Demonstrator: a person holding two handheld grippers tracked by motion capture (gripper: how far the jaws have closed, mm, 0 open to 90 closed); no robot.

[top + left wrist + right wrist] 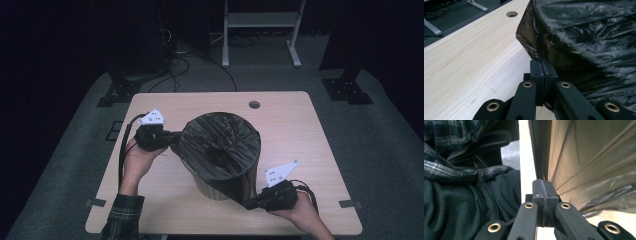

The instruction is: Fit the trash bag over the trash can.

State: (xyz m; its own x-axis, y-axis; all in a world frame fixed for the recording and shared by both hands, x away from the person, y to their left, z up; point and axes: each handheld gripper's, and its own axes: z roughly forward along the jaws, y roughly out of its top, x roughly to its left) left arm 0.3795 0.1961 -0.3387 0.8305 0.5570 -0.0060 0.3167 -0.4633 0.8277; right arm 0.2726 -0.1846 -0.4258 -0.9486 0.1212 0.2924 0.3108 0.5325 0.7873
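A bin (pixel 220 187) stands upright on the counter (pixel 295 140), its long axis vertical and its mouth facing up. It sits near the middle of the counter, a little toward the near edge. A black bag (pixel 220 145) lines it: the plastic covers the mouth, sags into the hollow inside, and folds down over the rim on all sides. Creases run across the plastic toward the dip at its centre. Whether anything lies inside the bag cannot be told.

The left claw (pixel 172 136) is at the bin's left side, level with the rim. Its jaws are pressed together on a pinch of the bag's edge; in the left gripper view the plastic (pixel 534 32) rises from between the closed jaws (pixel 543 67) and stretches taut up to the rim.

The right claw (pixel 250 202) is low at the bin's near right side, close to the counter. Its jaws are likewise clamped together on the bag; in the right gripper view a thin sheet of plastic (pixel 596 167) fans out taut from the closed jaws (pixel 543 187), with the bin's tan wall showing through it. A plaid sleeve (pixel 461 170) lies to the left in that view.

A round hole (pixel 254 105) sits in the counter at the far side, beyond the bin.
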